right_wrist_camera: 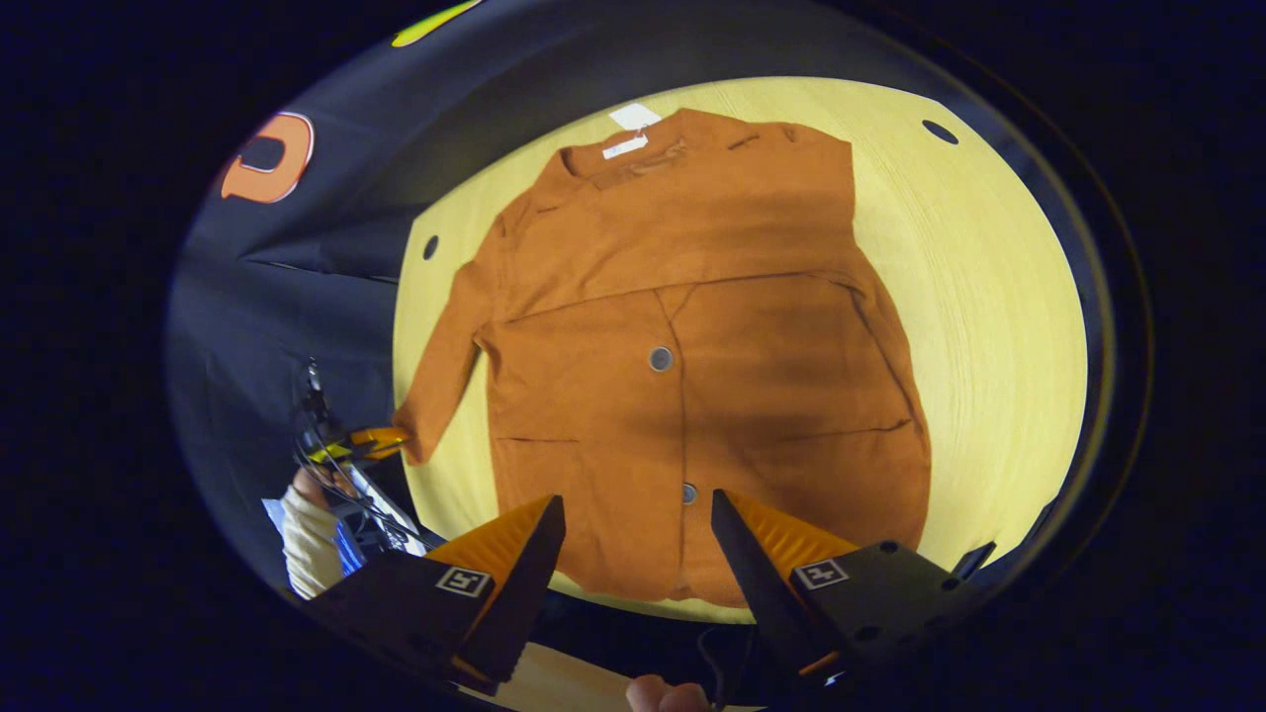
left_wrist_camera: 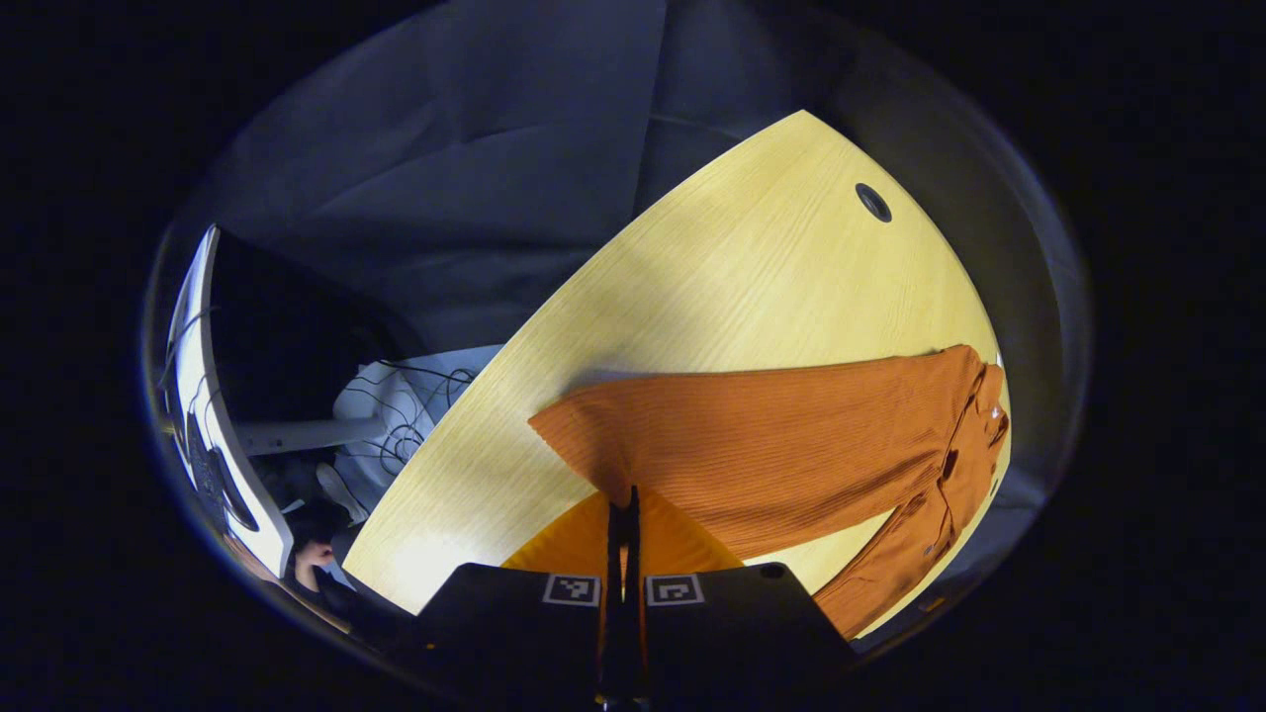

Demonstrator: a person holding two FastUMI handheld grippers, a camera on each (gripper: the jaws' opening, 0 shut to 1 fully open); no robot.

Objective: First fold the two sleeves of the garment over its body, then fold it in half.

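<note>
**A:** Biggest thing first: the table point(right_wrist_camera: 999, 326) fills my right gripper view, pale wood, and the garment point(right_wrist_camera: 692, 326) lies flat on it, collar at 12 o'clock, hem at 6. Its long axis runs 12 to 6, straight away from me.

**B:** Where are the sleeves?

**A:** 1 sleeve point(right_wrist_camera: 440, 366) is out, trailing from the shoulder down to about 8 o'clock, its cuff at the table edge. On the 3 o'clock side I see no sleeve sticking out; a band of cloth lies across the chest and could be the other sleeve folded over, but I cannot be sure. So 1 sleeve is out, the other possibly in, and the body is at full length, not halved.

**B:** And your claws?

**A:** The right gripper point(right_wrist_camera: 638, 529) is spread wide with nothing between the fingers, hovering just off the hem at 6 o'clock. The left gripper point(left_wrist_camera: 623, 524) is pressed together in its own view, and the sleeve point(left_wrist_camera: 771, 445) runs away from the fingers toward 3 o'clock. The right gripper view also shows it at that cuff point(right_wrist_camera: 371, 442). I judge it has the cuff pinched, though the fingers hide the actual contact.

**B:** So what decides the next move?

**A:** The left gripper is far nearer that sleeve. The body lies toward 3 o'clock from the cuff in the right gripper view, so the carry goes across the long axis, not along it.
</note>
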